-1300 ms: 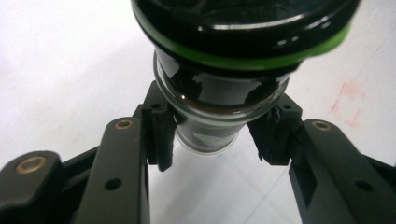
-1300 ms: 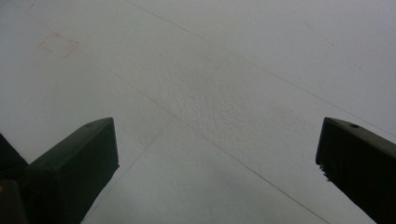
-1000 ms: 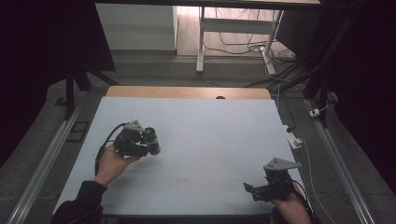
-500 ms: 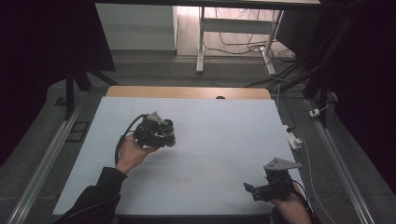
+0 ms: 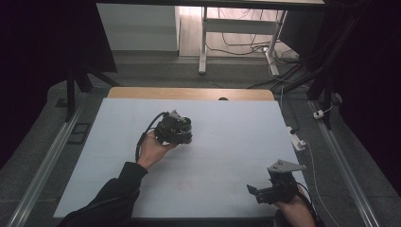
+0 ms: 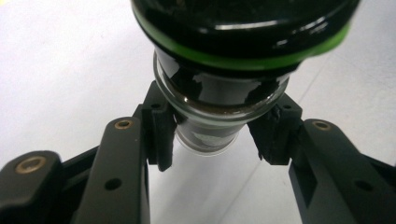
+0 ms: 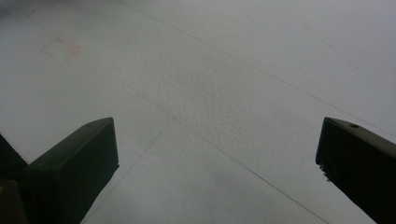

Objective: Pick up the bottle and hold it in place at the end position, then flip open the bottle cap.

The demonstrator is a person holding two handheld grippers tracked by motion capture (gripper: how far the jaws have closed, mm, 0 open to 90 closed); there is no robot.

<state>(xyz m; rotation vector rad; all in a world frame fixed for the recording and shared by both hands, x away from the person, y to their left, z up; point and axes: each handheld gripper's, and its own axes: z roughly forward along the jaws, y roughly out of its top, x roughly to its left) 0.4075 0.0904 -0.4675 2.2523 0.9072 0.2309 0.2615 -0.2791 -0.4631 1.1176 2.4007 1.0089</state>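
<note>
A glass jar with dark contents and a black lid ringed in green sits between the jaws of my left gripper, which is shut on its glass body. From above, the left gripper is held over the middle left of the white table, with the jar's green rim at its right side. My right gripper rests near the table's front right corner, a grey plate on top of it. Its jaws stand wide open over bare tabletop, with nothing between them.
A faint red square mark lies on the table ahead of the right gripper. A white power strip lies off the right edge. A wooden strip borders the far edge. Metal rails run along the floor on both sides.
My left gripper has carried the jar to the right and farther from the person, toward the table's middle. The right gripper has stayed in place.
</note>
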